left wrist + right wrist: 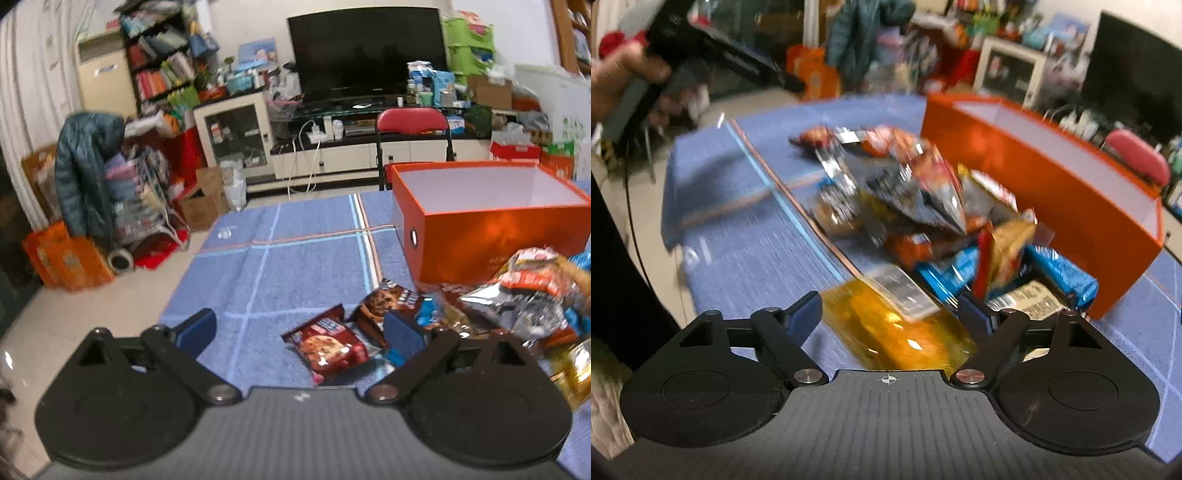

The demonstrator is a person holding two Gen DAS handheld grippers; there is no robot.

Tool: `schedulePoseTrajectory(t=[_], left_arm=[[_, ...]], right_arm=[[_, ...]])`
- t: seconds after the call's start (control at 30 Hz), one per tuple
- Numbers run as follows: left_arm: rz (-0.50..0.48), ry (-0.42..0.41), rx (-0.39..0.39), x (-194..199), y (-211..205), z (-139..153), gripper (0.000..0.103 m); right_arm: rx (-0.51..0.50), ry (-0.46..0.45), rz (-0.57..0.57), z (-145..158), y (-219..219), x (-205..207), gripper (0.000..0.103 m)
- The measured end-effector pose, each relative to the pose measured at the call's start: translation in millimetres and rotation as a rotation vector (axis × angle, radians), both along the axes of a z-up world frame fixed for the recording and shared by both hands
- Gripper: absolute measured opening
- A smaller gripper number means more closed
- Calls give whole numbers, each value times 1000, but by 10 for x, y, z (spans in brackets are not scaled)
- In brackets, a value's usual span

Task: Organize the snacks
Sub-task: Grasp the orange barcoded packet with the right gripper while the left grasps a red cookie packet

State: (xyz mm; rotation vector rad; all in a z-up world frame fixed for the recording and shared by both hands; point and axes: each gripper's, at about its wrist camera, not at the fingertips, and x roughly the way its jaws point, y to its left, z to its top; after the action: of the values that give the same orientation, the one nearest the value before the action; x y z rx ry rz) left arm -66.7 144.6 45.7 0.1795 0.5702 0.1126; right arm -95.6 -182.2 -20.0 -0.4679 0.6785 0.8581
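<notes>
Even indoor light; my right view smears the snack pile [905, 206] with motion blur, edges bowed, glare on the orange box [495, 240].

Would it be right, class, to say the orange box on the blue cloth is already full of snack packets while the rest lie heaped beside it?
Not quite. The orange box on the blue cloth is empty: the left wrist view shows only its bare white inside. The snack packets do lie heaped beside it.
</notes>
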Motion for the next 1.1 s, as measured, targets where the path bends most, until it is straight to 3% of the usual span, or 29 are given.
schedulePoseTrajectory(t=[0.07,0.17,0.23,0.3,0.4,0.47,0.53,0.73,0.87,0.97,1.07,1.1], left_arm=[[-45,-13,14,37,50,11,96],[-157,-37,52,113,160,-23,96],[-237,-23,102,169,200,-93,96],[-298,8,148,227,226,-172,96],[-465,37,212,269,252,-301,96],[-602,80,211,308,260,-362,96],[-655,148,185,436,290,-413,96],[-690,269,86,811,409,-538,96],[-721,369,116,1012,453,-675,96],[-776,380,59,1039,477,-678,94],[-782,396,22,1027,470,-691,89],[-778,415,-6,1081,481,-689,83]], right_arm=[[-23,46,48,-38,-6,99,71],[-65,76,96,-92,11,163,37],[-79,101,120,-121,41,164,33],[-77,119,116,-131,42,173,33],[-70,134,114,-132,32,147,34],[-62,146,125,-143,44,177,35],[-49,162,127,-148,23,177,35],[-45,173,128,-164,34,203,44],[-56,183,140,-153,47,214,46],[-54,185,146,-155,51,220,47],[-48,178,127,-156,43,224,41],[-47,178,117,-147,44,227,32]])
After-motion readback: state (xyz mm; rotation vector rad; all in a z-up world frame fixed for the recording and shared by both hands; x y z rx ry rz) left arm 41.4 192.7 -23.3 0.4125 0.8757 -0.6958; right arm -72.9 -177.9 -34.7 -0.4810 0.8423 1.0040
